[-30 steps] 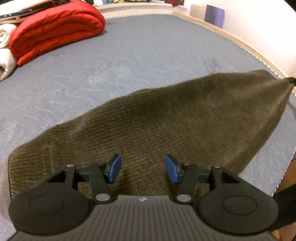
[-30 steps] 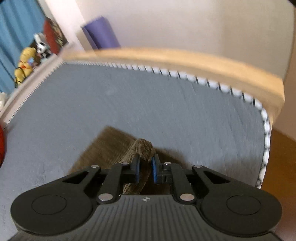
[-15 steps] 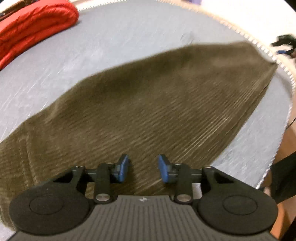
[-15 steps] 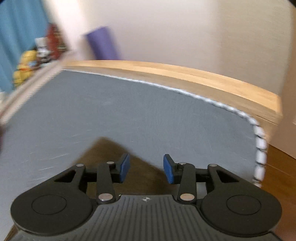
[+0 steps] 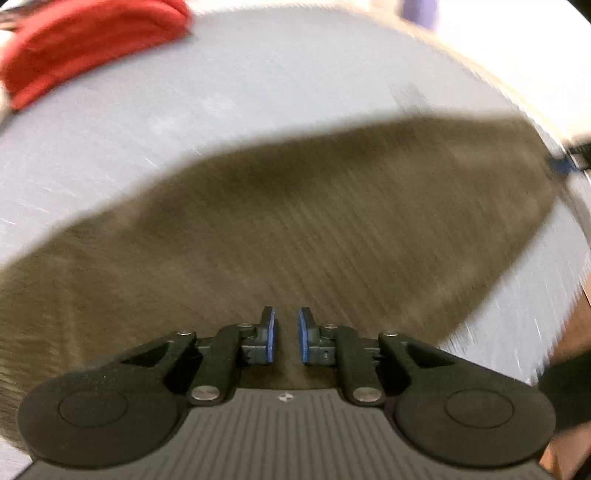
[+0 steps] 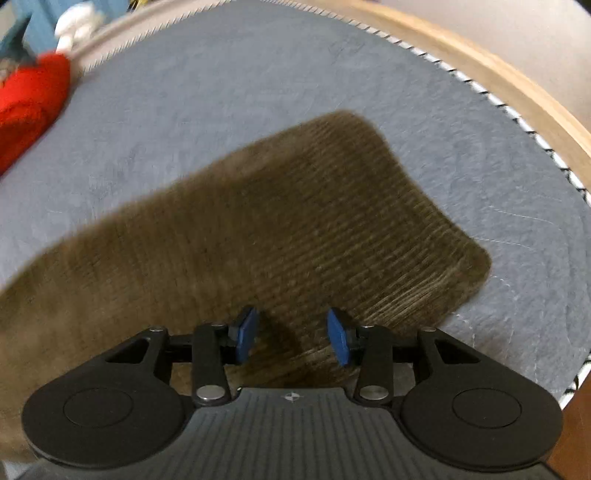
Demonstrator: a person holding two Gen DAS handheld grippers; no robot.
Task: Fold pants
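Note:
Olive-brown corduroy pants [image 5: 295,221] lie spread flat on a grey mattress [image 5: 258,92]. My left gripper [image 5: 287,334] hovers low over the near edge of the cloth. Its jaws are closing, and only a narrow gap is left between the blue pads [image 5: 271,338]. I cannot see any cloth pinched between them. In the right wrist view the squared end of the pants [image 6: 369,206] lies flat. My right gripper [image 6: 291,336] points down over its near edge. Its jaws are opening, with cloth below them and nothing gripped. The left wrist view is blurred.
A folded red blanket [image 5: 85,48] lies at the far left of the mattress, and is the red blanket [image 6: 26,107] in the right wrist view. A wooden bed frame [image 6: 517,96] with white stitched trim runs along the far right edge. A white soft toy [image 6: 77,22] sits beyond the bed.
My right gripper let go of the raised cloth fold, opened and tipped down, so the pants end now lies flat. The left jaws narrowed from wide apart to a slim gap.

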